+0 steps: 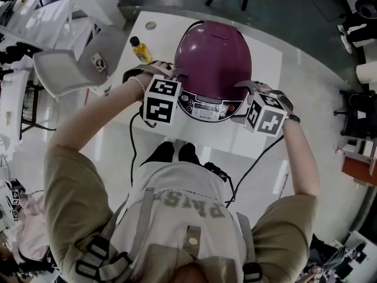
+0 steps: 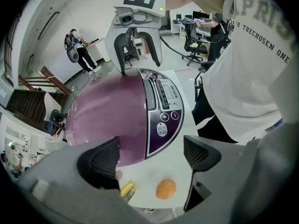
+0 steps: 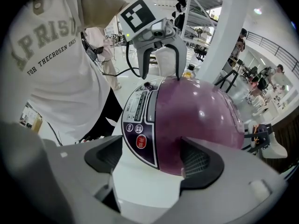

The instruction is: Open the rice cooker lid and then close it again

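Observation:
A purple rice cooker [image 1: 213, 61] stands on the white table [image 1: 265, 46] with its lid down and its control panel [image 1: 206, 108] toward me. My left gripper [image 1: 174, 74] is at the cooker's left side, my right gripper [image 1: 247, 89] at its right side, both pointing steeply down. In the left gripper view the jaws [image 2: 152, 160] stand wide apart, with the cooker's [image 2: 112, 115] lower edge between them. In the right gripper view the jaws [image 3: 154, 157] are wide too and straddle the cooker [image 3: 201, 111] near its front corner. Nothing is gripped by either one.
A small bottle of yellow liquid [image 1: 141, 49] stands on the table left of the cooker, with a small orange round thing [image 2: 166, 189] near it. A grey chair [image 1: 65, 69] sits at the table's left. A black cable [image 1: 134, 152] hangs over the front edge.

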Demonstrator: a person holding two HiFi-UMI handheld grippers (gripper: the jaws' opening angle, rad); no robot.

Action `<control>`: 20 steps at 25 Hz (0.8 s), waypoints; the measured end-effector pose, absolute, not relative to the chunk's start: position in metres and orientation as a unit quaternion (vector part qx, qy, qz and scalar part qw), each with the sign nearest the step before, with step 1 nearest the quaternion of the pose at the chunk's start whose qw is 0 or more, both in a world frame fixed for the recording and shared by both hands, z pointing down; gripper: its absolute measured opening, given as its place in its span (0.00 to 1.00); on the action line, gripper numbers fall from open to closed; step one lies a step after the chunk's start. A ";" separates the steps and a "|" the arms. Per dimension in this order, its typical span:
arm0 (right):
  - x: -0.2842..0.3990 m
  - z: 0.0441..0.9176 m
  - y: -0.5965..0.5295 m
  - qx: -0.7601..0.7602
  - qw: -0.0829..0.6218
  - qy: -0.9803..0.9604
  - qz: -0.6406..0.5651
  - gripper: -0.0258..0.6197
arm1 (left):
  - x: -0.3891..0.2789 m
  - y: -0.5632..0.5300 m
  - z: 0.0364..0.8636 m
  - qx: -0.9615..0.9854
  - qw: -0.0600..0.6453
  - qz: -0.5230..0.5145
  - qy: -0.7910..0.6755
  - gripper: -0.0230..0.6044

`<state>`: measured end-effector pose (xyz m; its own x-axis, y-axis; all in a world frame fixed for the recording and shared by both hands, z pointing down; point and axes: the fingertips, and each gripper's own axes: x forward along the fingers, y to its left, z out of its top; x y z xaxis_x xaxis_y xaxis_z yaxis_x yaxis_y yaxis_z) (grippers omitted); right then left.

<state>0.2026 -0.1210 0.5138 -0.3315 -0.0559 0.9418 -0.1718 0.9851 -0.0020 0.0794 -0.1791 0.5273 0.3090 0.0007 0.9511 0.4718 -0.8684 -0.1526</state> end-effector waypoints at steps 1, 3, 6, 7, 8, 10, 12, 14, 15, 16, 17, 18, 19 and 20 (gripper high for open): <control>0.202 0.513 -0.121 0.069 0.572 -0.815 0.052 0.62 | 0.079 -0.179 0.527 -0.783 0.208 -0.566 -0.151 0.74; 0.202 0.512 -0.121 0.068 0.568 -0.818 0.057 0.62 | 0.079 -0.179 0.527 -0.785 0.209 -0.563 -0.150 0.74; 0.201 0.510 -0.121 0.065 0.564 -0.820 0.064 0.62 | 0.079 -0.179 0.526 -0.788 0.207 -0.560 -0.153 0.74; 0.201 0.511 -0.121 0.064 0.565 -0.820 0.064 0.62 | 0.079 -0.179 0.526 -0.788 0.206 -0.559 -0.155 0.74; 0.202 0.511 -0.121 0.061 0.566 -0.819 0.065 0.62 | 0.078 -0.179 0.527 -0.788 0.204 -0.559 -0.158 0.74; 0.202 0.513 -0.121 0.058 0.565 -0.820 0.069 0.62 | 0.078 -0.179 0.528 -0.787 0.200 -0.560 -0.164 0.74; 0.202 0.513 -0.122 0.059 0.559 -0.823 0.079 0.62 | 0.079 -0.179 0.529 -0.789 0.196 -0.558 -0.167 0.74; 0.202 0.512 -0.122 0.061 0.555 -0.825 0.086 0.62 | 0.080 -0.179 0.529 -0.791 0.196 -0.555 -0.168 0.74; 0.202 0.513 -0.122 0.061 0.556 -0.824 0.085 0.62 | 0.080 -0.179 0.529 -0.791 0.199 -0.553 -0.169 0.74; 0.202 0.513 -0.122 0.060 0.559 -0.823 0.082 0.62 | 0.080 -0.179 0.529 -0.791 0.201 -0.552 -0.170 0.74; 0.202 0.513 -0.122 0.058 0.562 -0.821 0.080 0.62 | 0.079 -0.179 0.529 -0.792 0.201 -0.550 -0.171 0.74; 0.202 0.513 -0.122 0.055 0.563 -0.821 0.079 0.62 | 0.079 -0.179 0.528 -0.793 0.199 -0.550 -0.173 0.74; 0.202 0.513 -0.122 0.053 0.563 -0.821 0.081 0.62 | 0.079 -0.180 0.528 -0.794 0.196 -0.549 -0.175 0.74; 0.202 0.513 -0.122 0.052 0.563 -0.821 0.083 0.62 | 0.079 -0.180 0.528 -0.794 0.193 -0.548 -0.177 0.74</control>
<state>0.2020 -0.1223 0.5129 -0.3616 0.0087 0.9323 -0.1782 0.9809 -0.0783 0.0786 -0.1797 0.5278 0.3363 0.0686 0.9392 0.4923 -0.8631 -0.1132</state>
